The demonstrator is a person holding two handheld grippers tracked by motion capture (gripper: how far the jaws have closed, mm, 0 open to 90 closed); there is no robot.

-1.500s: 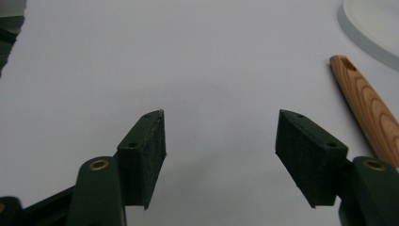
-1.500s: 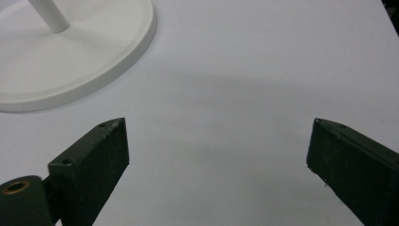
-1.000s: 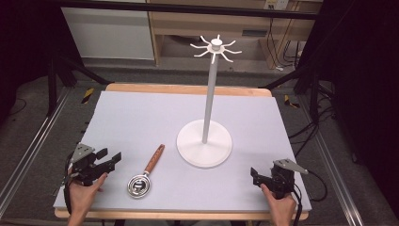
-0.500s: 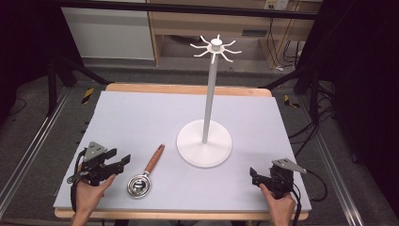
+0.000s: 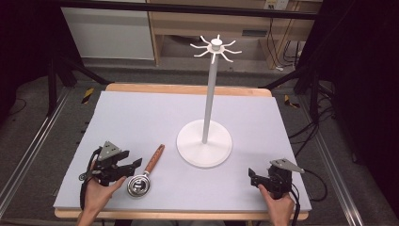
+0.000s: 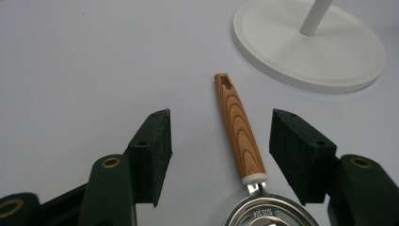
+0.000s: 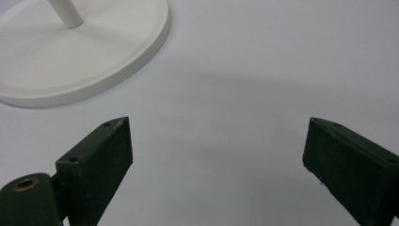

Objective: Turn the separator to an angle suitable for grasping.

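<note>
Since the earlier frames the left gripper [image 5: 123, 168] has travelled right along the near edge of the table [image 5: 141, 117], closing in on the strainer [image 5: 144, 175]; it now sits just left of the strainer's bowl, where a second ago it was well apart from it. The right gripper [image 5: 256, 178] has stayed where it was at the near right of the table, and the strainer and the stand [image 5: 205, 143] have not shifted.

In the left gripper view the left gripper's [image 6: 219, 153] jaws stand apart on either side of the strainer [image 6: 244, 160], with a clear gap between each pad and the handle; nothing is clamped. The right gripper's [image 7: 216, 162] jaws are also wide apart, over bare table with the stand's base [image 7: 94, 56] to their far left.

The strainer lies flat at the near left of the table, just left of the stand's base and apart from it. It has a small round steel bowl at the near end, a white collar, and a striped wooden handle that runs away to the far right and ends in a notched hanging hole. Lettering on the bowl's rim is too small to read.
</note>
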